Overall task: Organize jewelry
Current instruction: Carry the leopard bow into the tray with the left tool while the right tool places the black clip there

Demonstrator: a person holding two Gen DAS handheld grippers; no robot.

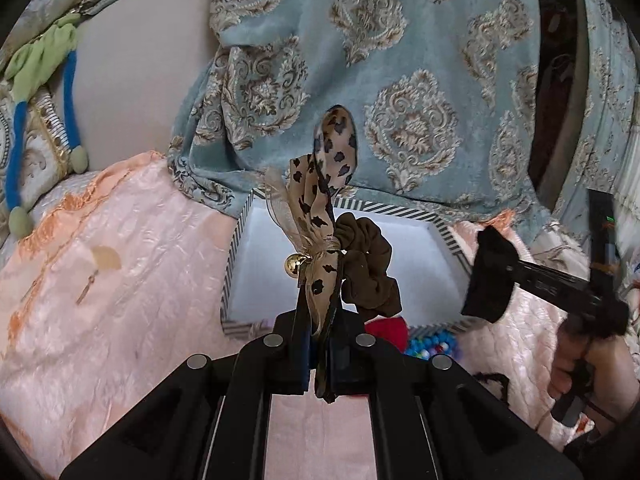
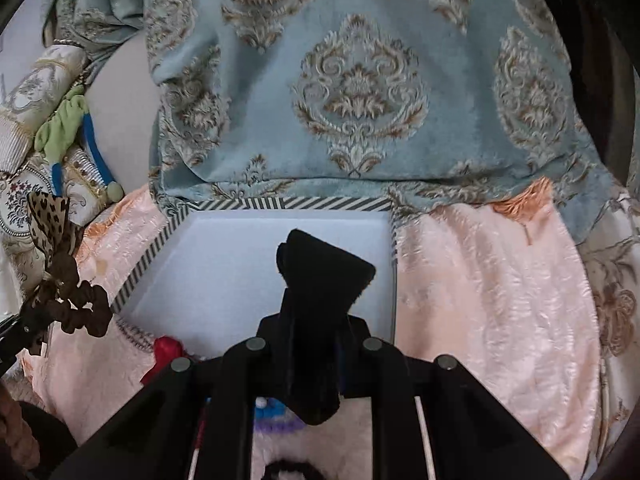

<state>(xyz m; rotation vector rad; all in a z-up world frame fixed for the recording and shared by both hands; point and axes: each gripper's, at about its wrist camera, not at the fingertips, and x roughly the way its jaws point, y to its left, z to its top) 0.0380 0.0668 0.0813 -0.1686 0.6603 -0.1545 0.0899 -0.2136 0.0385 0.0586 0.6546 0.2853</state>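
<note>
A peach satin bedspread (image 1: pixel 100 280) covers the bed, and a blue damask cloth (image 1: pixel 400 80) hangs down behind the white box with the striped rim (image 2: pixel 280 202), which rests open on the bedspread. Above the box, the left tool (image 1: pixel 320 344) is clamped tight on the tail of a leopard-print bow (image 1: pixel 320 216), from which a brown scrunchie (image 1: pixel 372 268) and a small gold bead (image 1: pixel 294 265) dangle. The right tool (image 2: pixel 316 344) hovers over the box as well, its jaws nearly together and pinching a black velvet piece (image 2: pixel 324 272); what kind of accessory it is cannot be made out. At the near rim of the box lie a red item (image 1: pixel 386 330) and coloured beads (image 1: pixel 432 346), largely hidden behind the tools. Only the left view shows a hand (image 1: pixel 580 364) gripping the right tool's handle. Only the right view shows something dark and fuzzy at the bottom edge (image 2: pixel 292 470), cut off. Left of the box, a green and blue fabric band (image 1: pixel 40 80) lies on patterned cushions.
</note>
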